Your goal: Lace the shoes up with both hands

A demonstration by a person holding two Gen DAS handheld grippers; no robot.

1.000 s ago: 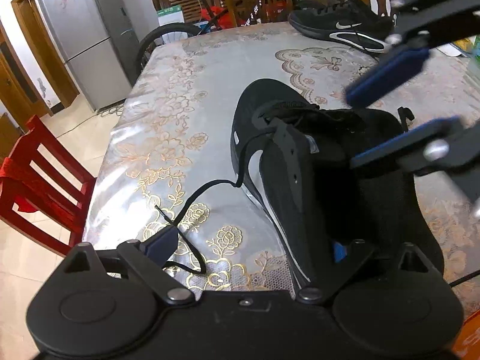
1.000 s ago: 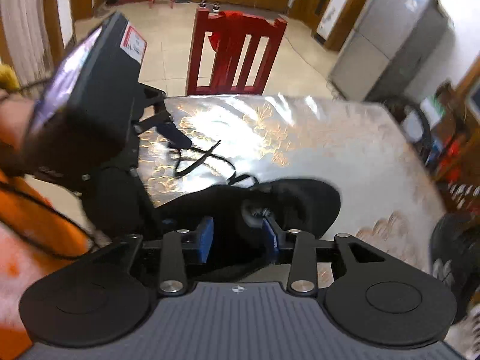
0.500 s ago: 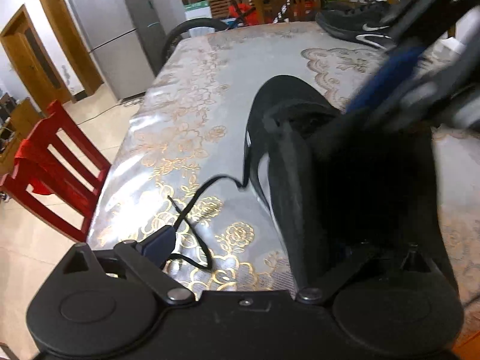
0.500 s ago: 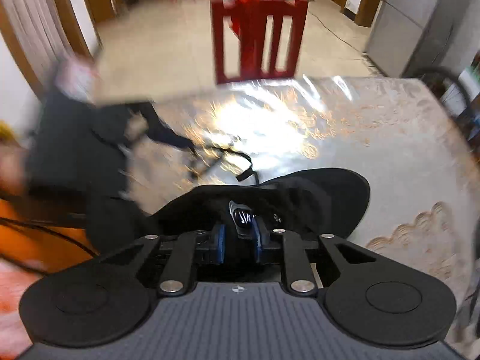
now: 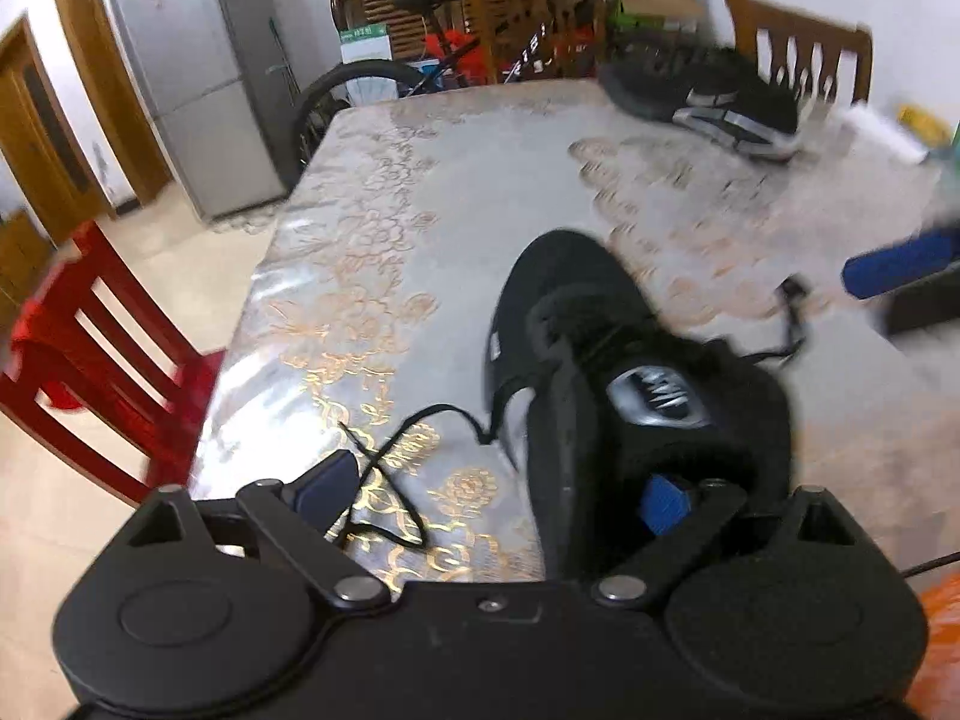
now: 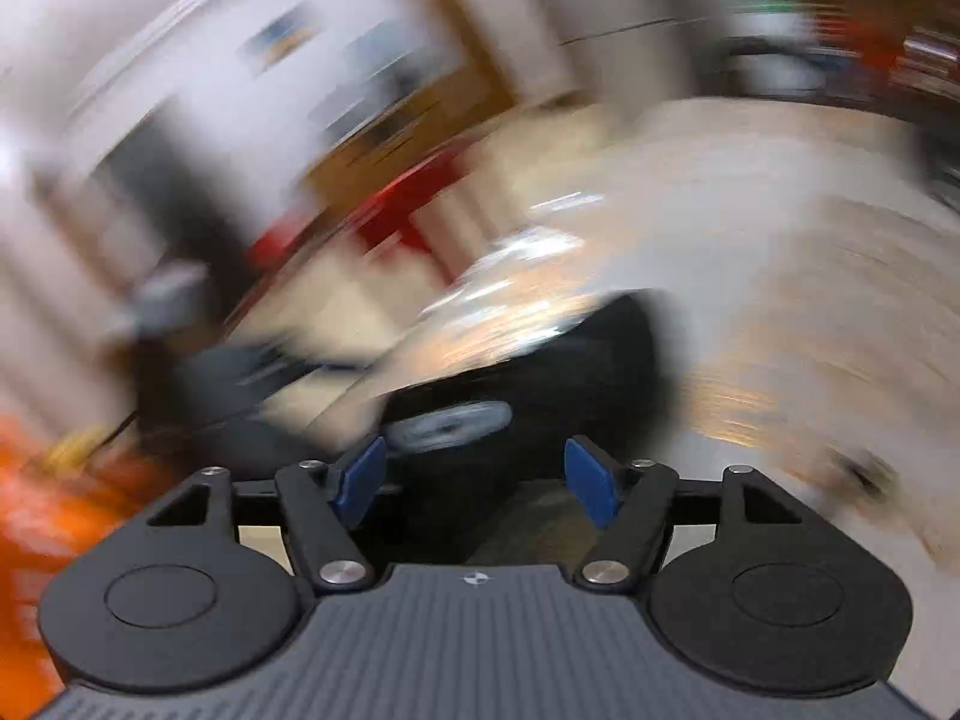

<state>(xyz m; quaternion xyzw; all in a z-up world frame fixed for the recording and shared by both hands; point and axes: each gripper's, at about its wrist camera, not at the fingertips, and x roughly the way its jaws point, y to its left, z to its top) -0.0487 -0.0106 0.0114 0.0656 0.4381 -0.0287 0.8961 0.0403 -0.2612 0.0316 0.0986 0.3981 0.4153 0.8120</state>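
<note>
A black shoe [image 5: 576, 312] lies on the floral tablecloth [image 5: 390, 228] with its toe pointing away from me. Its tongue, bearing a grey label [image 5: 654, 390], stands up in the opening. One loose black lace [image 5: 420, 420] trails off its left side and another [image 5: 792, 324] off its right. My left gripper [image 5: 496, 492] is open wide and straddles the shoe's left wall, with one pad [image 5: 666, 504] inside the shoe. The right gripper [image 6: 474, 477] is open just above the shoe [image 6: 570, 360], in a badly blurred view. Its blue pad [image 5: 900, 264] shows at the right edge of the left wrist view.
A second black shoe [image 5: 708, 102] sits at the far right of the table, before a wooden chair [image 5: 804, 54]. A red chair [image 5: 90, 348] stands at the table's left edge. A fridge [image 5: 198, 78] and a bicycle wheel [image 5: 336, 96] are behind.
The right gripper, shut on the tongue half a second ago, has opened and swung away to the right. The tongue's label now shows. My left gripper stays open around the shoe's wall.
</note>
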